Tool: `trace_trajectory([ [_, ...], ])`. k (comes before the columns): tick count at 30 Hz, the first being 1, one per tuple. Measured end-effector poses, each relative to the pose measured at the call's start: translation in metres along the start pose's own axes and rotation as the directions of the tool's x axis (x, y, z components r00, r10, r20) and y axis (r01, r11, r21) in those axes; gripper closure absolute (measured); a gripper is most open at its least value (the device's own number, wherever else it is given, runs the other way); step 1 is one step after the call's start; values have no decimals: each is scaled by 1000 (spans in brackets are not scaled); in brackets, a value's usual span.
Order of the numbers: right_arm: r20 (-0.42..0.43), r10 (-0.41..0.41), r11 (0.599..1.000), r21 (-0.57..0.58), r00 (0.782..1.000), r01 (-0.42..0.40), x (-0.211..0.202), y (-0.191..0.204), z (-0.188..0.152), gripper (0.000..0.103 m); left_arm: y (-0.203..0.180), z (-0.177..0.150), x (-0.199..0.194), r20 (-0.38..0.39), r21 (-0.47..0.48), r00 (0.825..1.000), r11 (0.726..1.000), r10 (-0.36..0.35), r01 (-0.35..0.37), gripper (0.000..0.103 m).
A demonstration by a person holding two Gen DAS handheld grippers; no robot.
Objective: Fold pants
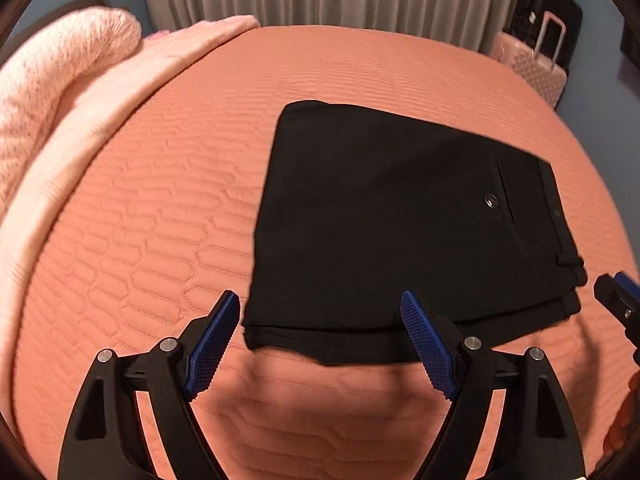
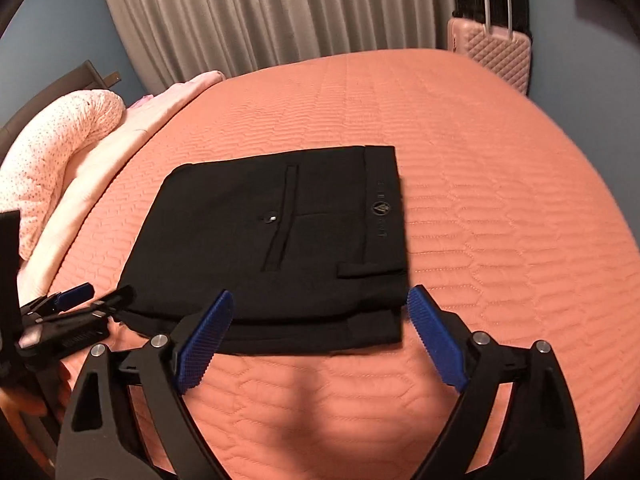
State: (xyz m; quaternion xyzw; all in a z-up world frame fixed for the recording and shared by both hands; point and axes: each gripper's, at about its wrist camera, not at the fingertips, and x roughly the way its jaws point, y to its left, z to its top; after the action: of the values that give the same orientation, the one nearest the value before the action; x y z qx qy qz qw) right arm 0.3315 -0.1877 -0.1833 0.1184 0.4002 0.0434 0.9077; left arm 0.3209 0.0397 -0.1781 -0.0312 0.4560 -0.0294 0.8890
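Black pants (image 1: 384,216) lie folded into a compact rectangle on the salmon quilted bed cover (image 1: 160,200); a back pocket with a button faces up. They also show in the right wrist view (image 2: 280,240), waistband to the right. My left gripper (image 1: 320,304) is open and empty, hovering over the pants' near edge. My right gripper (image 2: 320,300) is open and empty above the near edge too. The right gripper's tip shows at the left wrist view's right edge (image 1: 616,296); the left gripper shows at the lower left of the right wrist view (image 2: 76,308).
Pink pillows and a folded pink blanket (image 1: 60,92) lie at the bed's left. A pink suitcase (image 2: 490,44) and a black one stand beyond the bed's far right corner. Grey curtains (image 2: 260,12) hang behind.
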Motion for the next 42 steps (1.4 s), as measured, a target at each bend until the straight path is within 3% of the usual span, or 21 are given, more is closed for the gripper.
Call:
trace_trajectory([
  [2, -15, 38, 999, 19, 999, -37, 10, -15, 4, 11, 29, 4, 17, -46, -87, 991, 989, -125, 121, 22],
  [4, -42, 52, 998, 44, 998, -50, 27, -36, 10, 11, 52, 6, 38, -81, -168, 965, 958, -249, 233, 22],
  [6, -80, 97, 991, 96, 992, -89, 45, -52, 14, 11, 64, 7, 55, -92, -205, 955, 944, -281, 258, 22],
  [7, -95, 134, 984, 129, 986, -122, 53, -59, 15, 11, 65, 9, 63, -106, -198, 937, 931, -332, 307, 22],
  [9, -118, 300, 935, 232, 947, -268, 70, -70, 13, 11, 60, 10, 73, -126, -188, 904, 904, -409, 383, 17],
  [11, -150, 409, 887, 297, 900, -354, 89, -72, 8, 9, 51, 13, 79, -131, -152, 890, 896, -436, 417, 11],
  [13, -124, 396, 896, 270, 910, -353, 92, -68, 7, 8, 49, 15, 85, -136, -152, 884, 892, -446, 427, 12],
  [16, -106, 412, 887, 275, 905, -372, 94, -61, 8, 9, 53, 21, 89, -129, -218, 843, 844, -522, 489, 12],
  [18, -113, 429, 879, 282, 896, -386, 96, -56, 7, 29, 52, 23, 87, -144, -222, 854, 857, -500, 464, 33],
  [20, -136, 382, 900, 280, 914, -334, 97, -55, 5, 61, 46, 24, 83, -179, -162, 890, 905, -419, 393, 55],
  [21, -131, 391, 892, 298, 911, -340, 95, -58, 4, 69, 46, 25, 80, -178, -157, 896, 911, -407, 382, 73],
  [23, -114, 390, 889, 306, 914, -342, 80, -57, 4, 78, 54, 26, 68, -161, -215, 884, 890, -439, 403, 82],
  [25, -121, 368, 908, 263, 922, -328, 59, -48, 3, 80, 53, 23, 54, -162, -213, 884, 890, -439, 403, 82],
  [27, -136, 364, 915, 237, 921, -327, 29, -41, -12, 81, 47, 8, 28, -180, -158, 899, 914, -399, 373, 83],
  [29, -152, 363, 916, 239, 919, -322, 2, -42, -35, 81, 51, -15, 6, -194, -160, 893, 912, -405, 379, 82],
  [31, -174, 353, 923, 226, 919, -311, -30, -42, -75, 81, 54, -47, -15, -209, -176, 883, 905, -420, 388, 82],
  [35, -217, 339, 922, 271, 915, -278, -70, -48, -148, 81, 56, -129, -56, -241, -183, 893, 922, -380, 343, 81],
  [37, -210, 337, 919, 288, 918, -271, -83, -51, -172, 80, 53, -152, -67, -236, -183, 901, 928, -363, 326, 80],
  [39, -195, 321, 919, 298, 927, -256, -86, -53, -183, 74, 46, -165, -75, -212, -135, 925, 947, -317, 293, 78],
  [41, -221, 250, 945, 268, 943, -187, -83, -54, -183, 50, 41, -163, -74, -195, -106, 945, 964, -261, 244, 68],
  [42, -221, 222, 947, 282, 950, -156, -88, -55, -180, 50, 42, -162, -76, -189, -106, 952, 969, -240, 223, 66],
])
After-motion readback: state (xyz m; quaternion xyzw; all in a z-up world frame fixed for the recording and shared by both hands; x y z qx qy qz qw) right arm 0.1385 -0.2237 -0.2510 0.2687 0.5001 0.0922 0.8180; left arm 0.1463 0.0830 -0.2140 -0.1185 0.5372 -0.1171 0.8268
